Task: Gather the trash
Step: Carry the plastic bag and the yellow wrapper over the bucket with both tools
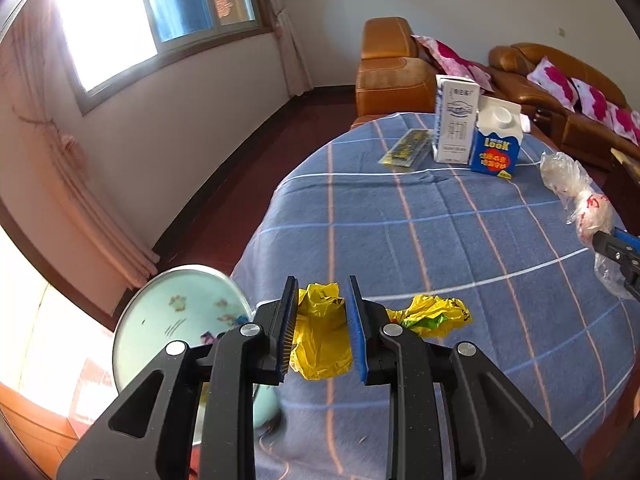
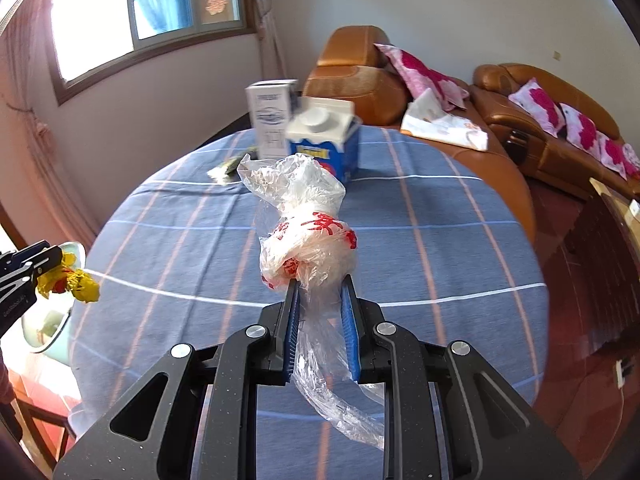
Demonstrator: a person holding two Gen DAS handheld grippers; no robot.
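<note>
Over the blue checked desk (image 1: 440, 240), a crumpled yellow wrapper (image 1: 320, 336) is clamped in the left hand-held gripper (image 1: 322, 320) and a clear red-printed plastic bag (image 2: 308, 240) in the right hand-held gripper (image 2: 320, 316); both grips should be kept firm until the pale green basin (image 1: 168, 320) is reached.

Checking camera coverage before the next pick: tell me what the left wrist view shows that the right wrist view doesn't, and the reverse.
Only the left wrist view: the yellow wrapper seen close, pinched between the left gripper jaws.

Only the right wrist view: white printed cloth draped on the sofa, and the clear plastic bag clamped in the right gripper.

Both: blue plaid tablecloth, white carton, blue carton, flat packet, green basin.
</note>
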